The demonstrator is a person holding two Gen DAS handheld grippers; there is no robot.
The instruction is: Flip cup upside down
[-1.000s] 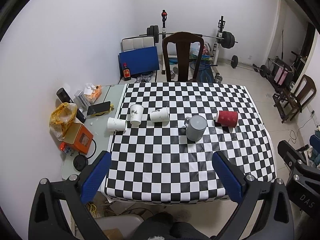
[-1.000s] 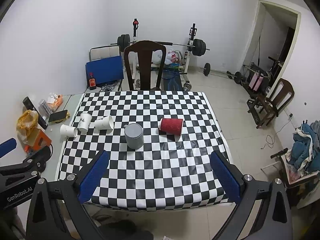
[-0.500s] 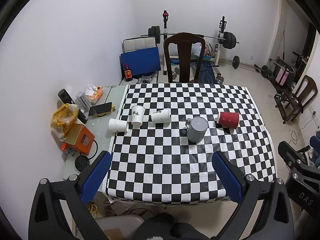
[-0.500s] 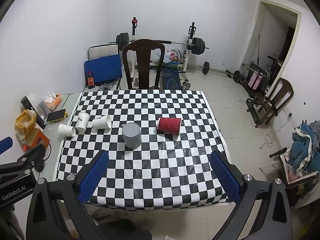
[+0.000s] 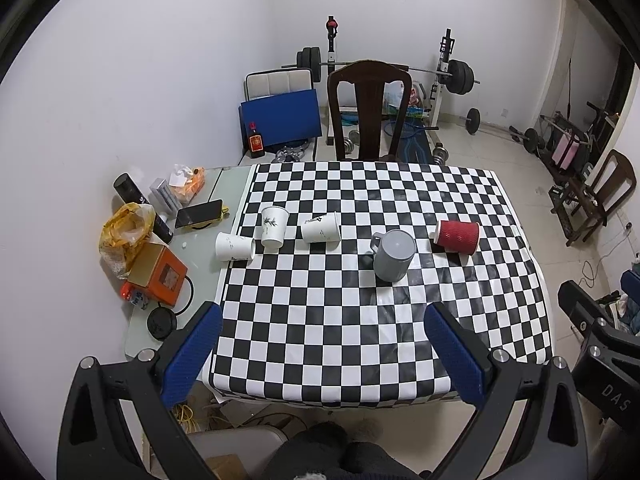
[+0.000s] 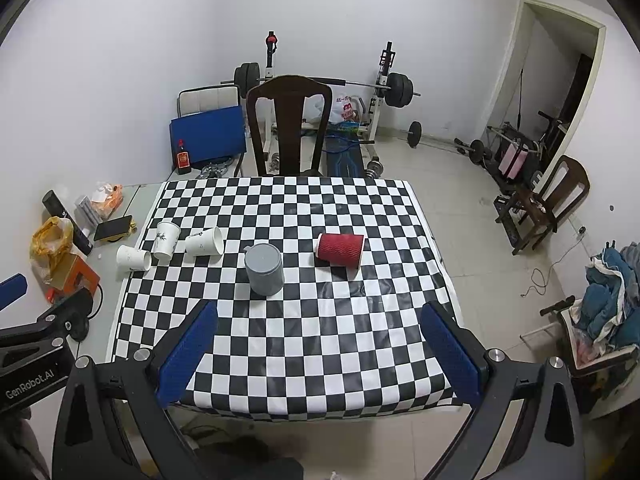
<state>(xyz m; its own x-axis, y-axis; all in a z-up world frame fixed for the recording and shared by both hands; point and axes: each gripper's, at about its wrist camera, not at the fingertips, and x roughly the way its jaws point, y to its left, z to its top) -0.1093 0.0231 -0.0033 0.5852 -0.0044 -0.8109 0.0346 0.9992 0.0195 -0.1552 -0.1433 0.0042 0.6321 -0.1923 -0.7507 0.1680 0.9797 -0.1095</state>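
Observation:
A checkered table holds several cups. A grey mug stands bottom up near the middle; it also shows in the right wrist view. A red ribbed paper cup lies on its side to the right, seen too in the right wrist view. Three white paper cups are at the left: one bottom up, two on their sides. My left gripper and right gripper are open and empty, high above the table's near edge.
A side table at the left carries an orange box, a yellow bag, a phone and bottles. A dark wooden chair stands behind the table. Weights and a barbell rack line the back wall.
Both grippers have drawn slightly back and up, so the table looks a little smaller. The cups have not moved.

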